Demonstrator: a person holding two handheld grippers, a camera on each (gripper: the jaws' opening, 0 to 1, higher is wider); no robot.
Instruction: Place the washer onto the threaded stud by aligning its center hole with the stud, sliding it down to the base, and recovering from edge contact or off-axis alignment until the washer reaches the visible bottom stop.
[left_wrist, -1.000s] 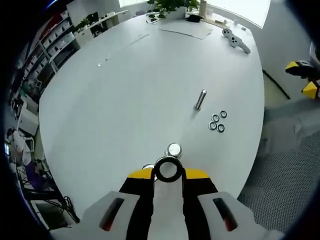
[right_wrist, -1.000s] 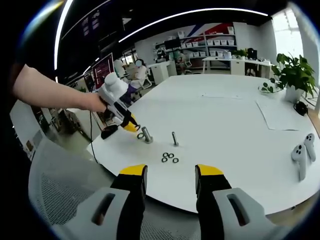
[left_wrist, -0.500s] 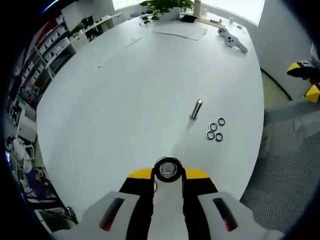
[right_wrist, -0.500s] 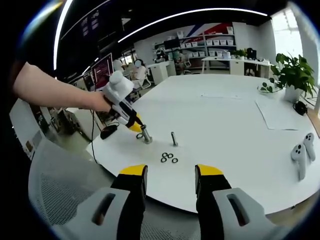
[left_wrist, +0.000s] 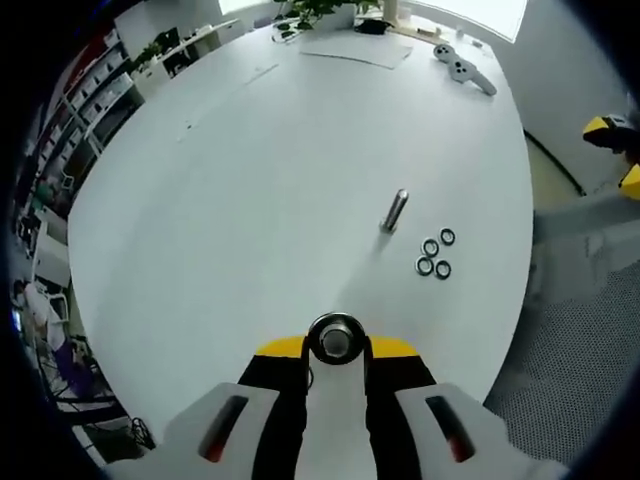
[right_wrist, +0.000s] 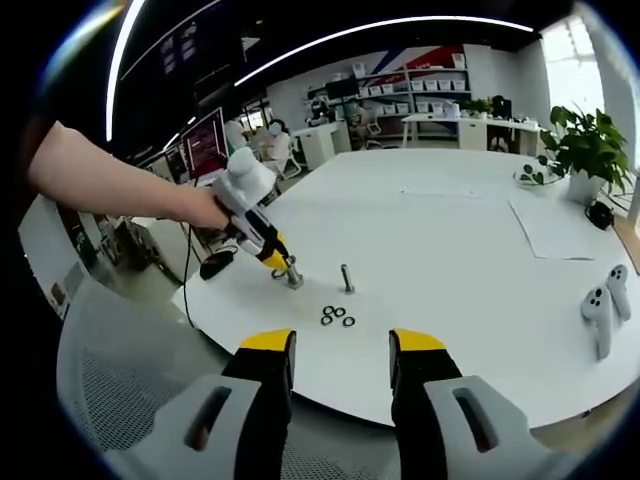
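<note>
My left gripper (left_wrist: 335, 352) is shut on a steel washer (left_wrist: 335, 340), held flat between its yellow-tipped jaws. The top of a threaded stud shows through the washer's hole, so the ring sits right over that stud. In the right gripper view a hand holds the left gripper (right_wrist: 270, 255) down at this stud (right_wrist: 294, 276) near the table's edge. A second stud (left_wrist: 396, 210) (right_wrist: 347, 278) stands upright further in. Three loose washers (left_wrist: 435, 255) (right_wrist: 338, 317) lie beside it. My right gripper (right_wrist: 342, 345) hangs open off the table's edge, holding nothing.
The white table (left_wrist: 280, 170) carries two game controllers (left_wrist: 462, 70) (right_wrist: 602, 305), a sheet of paper (right_wrist: 550, 225) and a potted plant (right_wrist: 585, 150) at its far side. A mesh chair (right_wrist: 120, 370) stands by the near edge. Another ring (right_wrist: 280, 271) lies at the stud's foot.
The left gripper has moved forward over the near stud: its top showed beyond the washer, now it shows inside the hole. The right gripper has stayed still and open.
</note>
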